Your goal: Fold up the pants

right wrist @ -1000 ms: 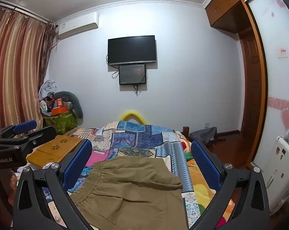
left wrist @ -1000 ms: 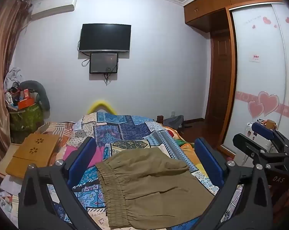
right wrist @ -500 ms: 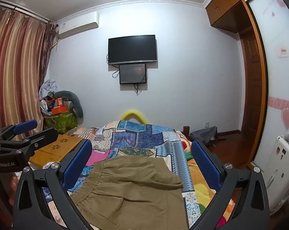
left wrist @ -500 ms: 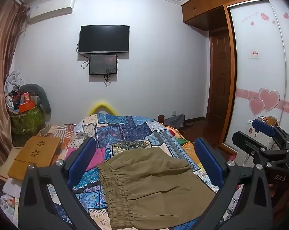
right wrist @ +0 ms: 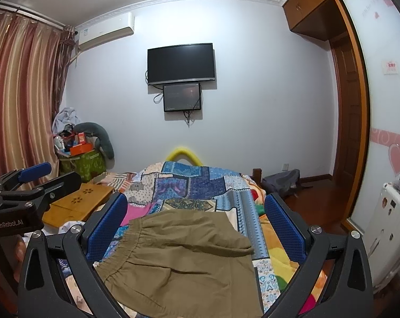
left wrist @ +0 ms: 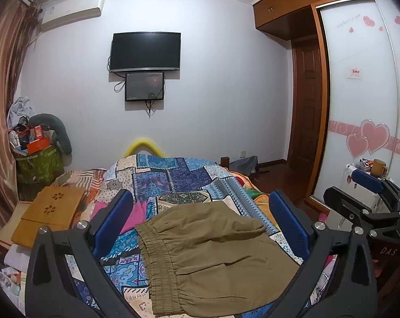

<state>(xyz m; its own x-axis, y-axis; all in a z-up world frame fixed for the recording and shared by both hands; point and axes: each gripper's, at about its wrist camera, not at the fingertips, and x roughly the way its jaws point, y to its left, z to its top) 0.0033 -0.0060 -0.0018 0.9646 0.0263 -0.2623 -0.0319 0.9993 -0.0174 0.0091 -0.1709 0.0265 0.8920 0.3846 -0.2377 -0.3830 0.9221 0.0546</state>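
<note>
The olive pants [left wrist: 213,251] lie already folded into a compact bundle on the patchwork quilt [left wrist: 173,177], elastic waistband toward nine o'clock, and both tools hang above them with nothing between their blue pads. The left gripper [left wrist: 202,220] is spread wide and released; the right gripper [right wrist: 196,217] is likewise splayed and empty. Over the past second the views have barely shifted (a slight drift, the bundle sitting a touch lower in frame), so nothing is being tugged. That suggests the folding is finished or one last tidy remains.
</note>
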